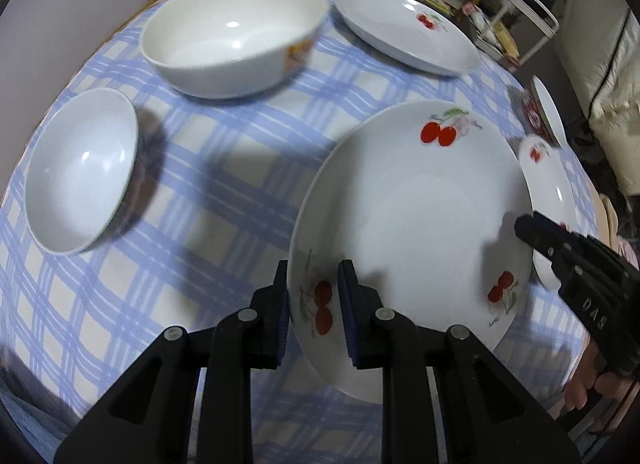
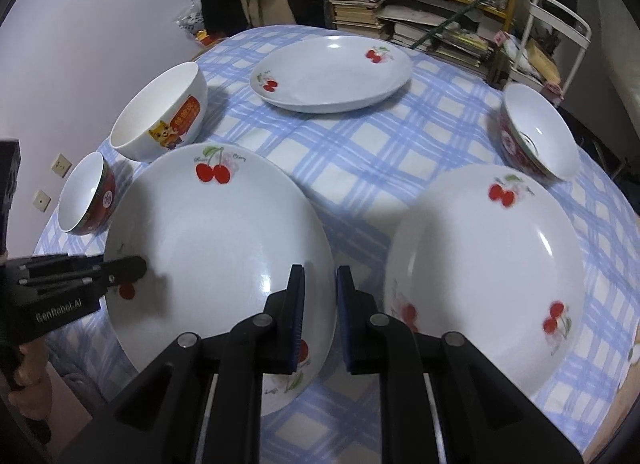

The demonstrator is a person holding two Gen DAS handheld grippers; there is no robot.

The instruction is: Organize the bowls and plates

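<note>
The desk (image 2: 360, 160), covered with a blue-and-white checked cloth, carries all the crockery.

Three white cherry-print plates are present. The near-left plate (image 2: 216, 248) is engaged from both sides. The left gripper (image 1: 313, 304) straddles the plate's near-left rim, one finger outside the rim and one over the plate's inner surface; a narrow gap remains beside the pads, and it cannot be determined whether they clamp the rim. In the right wrist view this gripper (image 2: 136, 268) enters from the left edge. The right gripper (image 2: 320, 304) straddles the opposite rim of the same plate, the left finger over the plate's surface and the right finger outside, in the space between this plate and the near-right plate (image 2: 484, 272). Its jaws stand apart and are not pressed onto the rim. The near-right plate lies just beside the right gripper, not touched by it. The far plate (image 2: 332, 72) lies well apart from both grippers.

The large white bowl (image 2: 160, 116) with an orange cartoon print stands behind the near-left plate. A small red-sided bowl (image 2: 86, 196) stands left of that plate, near the left gripper. A second red-sided bowl (image 2: 536, 136) stands beyond the near-right plate.
</note>
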